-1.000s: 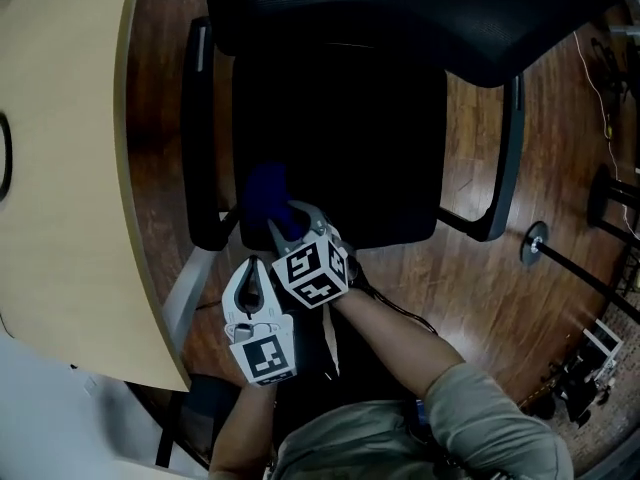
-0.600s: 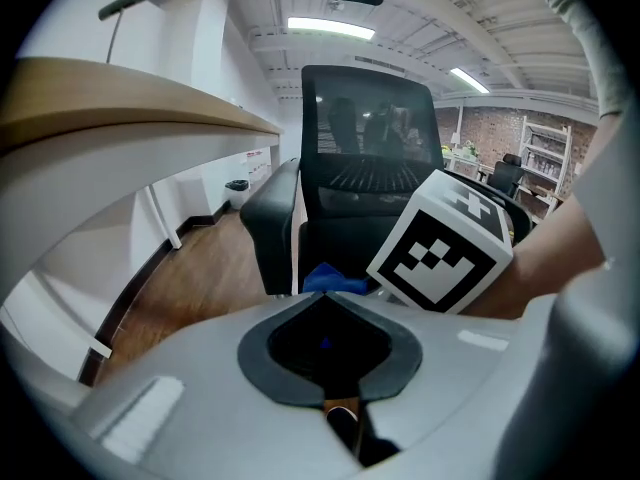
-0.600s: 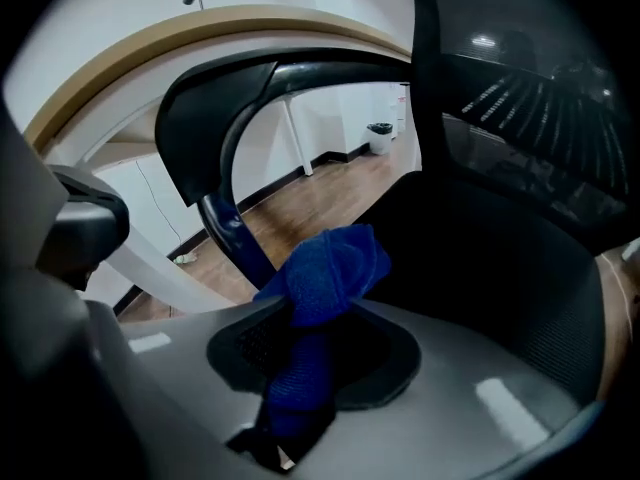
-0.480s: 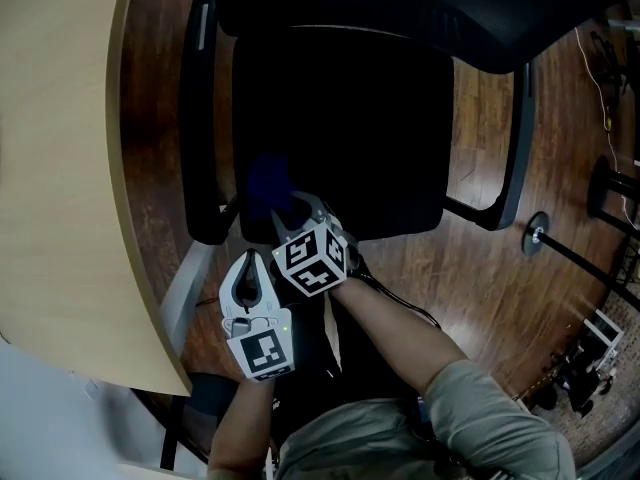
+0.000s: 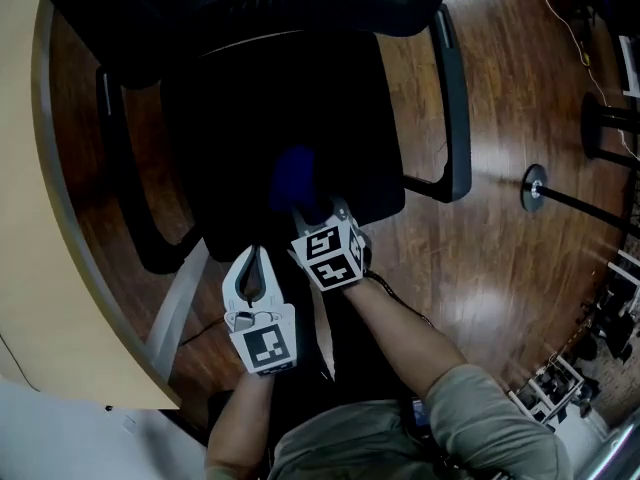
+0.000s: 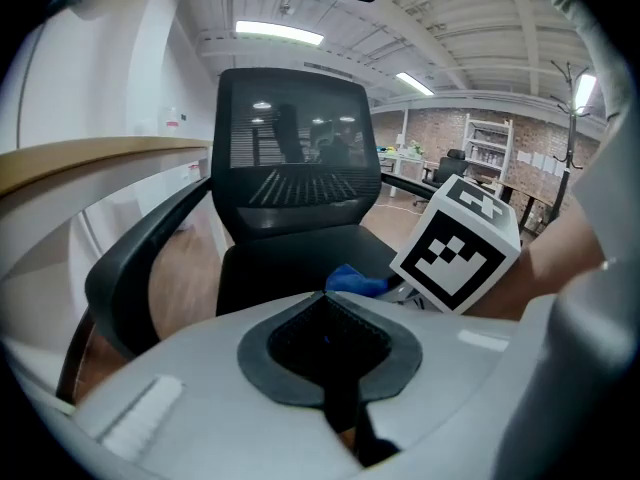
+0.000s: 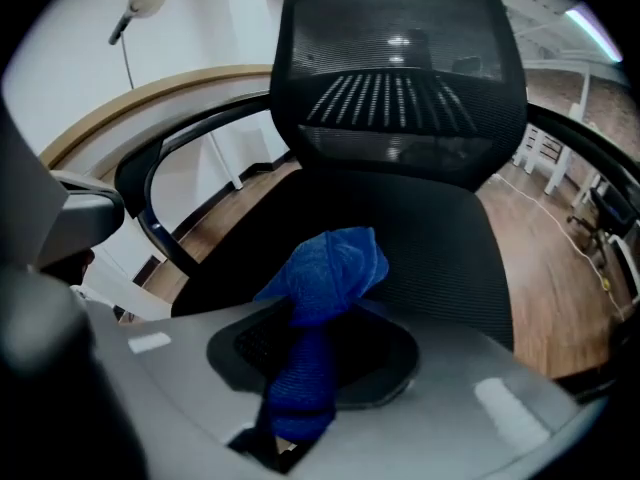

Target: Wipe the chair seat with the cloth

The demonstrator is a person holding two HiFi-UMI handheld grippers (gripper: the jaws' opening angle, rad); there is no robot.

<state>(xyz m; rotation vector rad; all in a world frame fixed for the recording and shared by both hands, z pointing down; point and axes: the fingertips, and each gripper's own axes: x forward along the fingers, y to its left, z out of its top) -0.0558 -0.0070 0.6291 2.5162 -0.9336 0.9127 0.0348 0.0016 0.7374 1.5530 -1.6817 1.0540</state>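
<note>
**Op:** Head view. Dark wood floor (image 5: 500, 118), tan bench (image 5: 20, 268) down the left, black chair (image 5: 455, 98) below me. The blue cloth (image 5: 295, 173) lies on the chair seat (image 5: 280, 98) near the front edge, about mid-width, pinched in my right tongs (image 5: 305, 213).

**QA:** Why that hold?

**Op:** One bunched end is in the jaws and the rest pokes ahead. I judge that lets me drag it over the seat like a pad. My left tongs (image 5: 253, 253) hang just off the seat's front edge beside the right ones, pressed together and empty. I'd say it's the spare hand, kept out of the stroke.

**QA:** Left gripper view?

**Op:** The jaws meet with nothing between them. Past them are the backrest (image 6: 295, 158), the seat with the cloth on it, and the right gripper's marker cube (image 6: 458, 253) close by on the right.

**QA:** Right gripper view?

**Op:** The pads are clamped on the cloth. A twisted tail runs down the gap and a loose lump sits ahead, over the seat. I can't tell how hard it presses on the seat.

**QA:** What differs from a second ago?

**Op:** In the head view, the cloth and right tongs were at the seat's left front corner, next to the armrest (image 5: 125, 188). Now they're nearer the middle. The left tongs came along beside them. The chair sits turned in frame and less bench shows. The cloth is still gripped the same way.
</note>
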